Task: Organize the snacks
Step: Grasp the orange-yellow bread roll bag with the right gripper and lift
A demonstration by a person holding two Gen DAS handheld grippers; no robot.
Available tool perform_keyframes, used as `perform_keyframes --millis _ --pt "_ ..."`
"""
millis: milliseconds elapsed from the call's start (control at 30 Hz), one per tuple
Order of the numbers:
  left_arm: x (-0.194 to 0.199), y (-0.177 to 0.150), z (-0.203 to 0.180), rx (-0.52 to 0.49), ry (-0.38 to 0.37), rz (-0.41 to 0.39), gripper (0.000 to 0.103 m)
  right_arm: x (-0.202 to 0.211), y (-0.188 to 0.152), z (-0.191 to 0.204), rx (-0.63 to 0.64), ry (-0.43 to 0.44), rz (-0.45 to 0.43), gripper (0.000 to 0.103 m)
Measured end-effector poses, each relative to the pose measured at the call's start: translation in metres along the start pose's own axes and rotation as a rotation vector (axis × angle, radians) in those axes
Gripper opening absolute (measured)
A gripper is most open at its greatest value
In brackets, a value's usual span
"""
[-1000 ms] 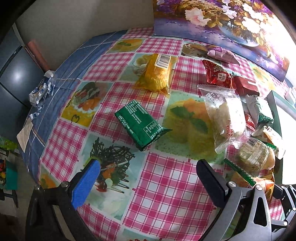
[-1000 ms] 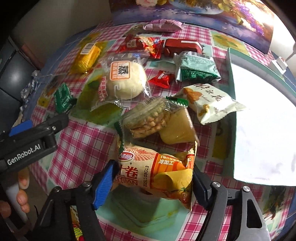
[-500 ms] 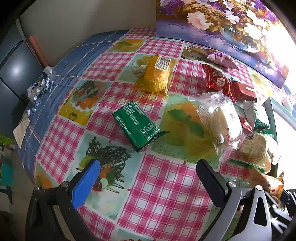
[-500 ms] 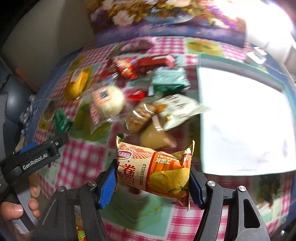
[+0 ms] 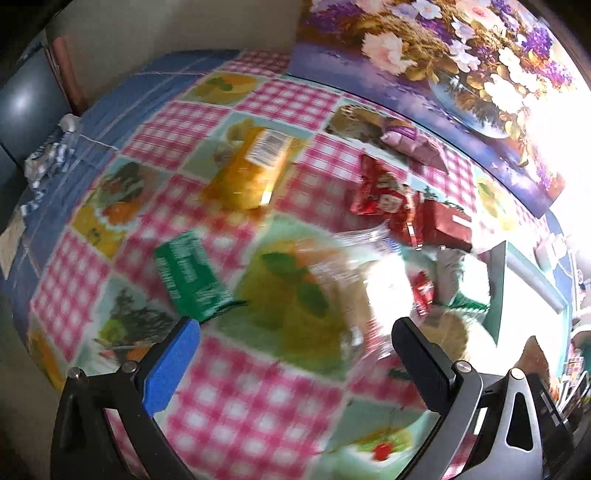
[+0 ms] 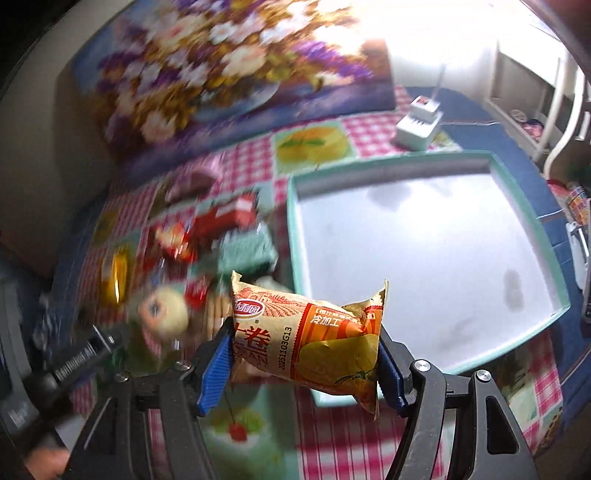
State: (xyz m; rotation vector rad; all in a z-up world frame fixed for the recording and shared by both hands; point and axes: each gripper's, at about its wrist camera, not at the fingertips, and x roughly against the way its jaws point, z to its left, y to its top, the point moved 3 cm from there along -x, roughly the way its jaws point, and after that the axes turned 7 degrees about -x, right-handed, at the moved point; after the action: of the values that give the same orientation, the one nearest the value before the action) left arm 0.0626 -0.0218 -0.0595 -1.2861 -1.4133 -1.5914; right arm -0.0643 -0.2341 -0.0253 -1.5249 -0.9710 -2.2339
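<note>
Now your right fingers (image 6: 306, 363), clamped on the orange packet (image 6: 308, 338), have lifted it off the desk (image 5: 236, 398) toward the tray (image 6: 417, 266), while your left fingers (image 5: 295, 363) hang open, empty.

Floral painting (image 6: 207, 70) against beige wall (image 5: 177, 33)

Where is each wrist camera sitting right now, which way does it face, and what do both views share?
Left wrist: on the left gripper, looking steeply down at the checked tablecloth and loose snacks; own fingers open, holding nothing.
Right wrist: on the right gripper, facing the white tray; its fingers clamp the orange snack packet, the left gripper at the lower left.
Shared: flower painting, yellow packet, red packets, tray.
</note>
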Motion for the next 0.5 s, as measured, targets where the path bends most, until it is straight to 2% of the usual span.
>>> perform_keyframes --millis 133,433,467,500 --pt "-0.015 0.007 -0.017 0.0 0.003 0.04 0.103 -0.007 0.023 0.0 -0.062 -0.012 -0.016 0.071" --pt "-0.035 0.03 -0.041 0.014 0.019 0.053 0.102 -0.028 0.052 -0.007 -0.117 -0.016 -0.014 0.071" --pt "-0.039 0.031 -0.044 0.018 0.018 0.059 0.101 -0.031 0.055 -0.009 -0.122 -0.013 -0.01 0.071" --pt "-0.041 0.032 -0.046 0.02 0.019 0.061 0.09 -0.033 0.057 -0.01 -0.127 -0.012 -0.01 0.071"
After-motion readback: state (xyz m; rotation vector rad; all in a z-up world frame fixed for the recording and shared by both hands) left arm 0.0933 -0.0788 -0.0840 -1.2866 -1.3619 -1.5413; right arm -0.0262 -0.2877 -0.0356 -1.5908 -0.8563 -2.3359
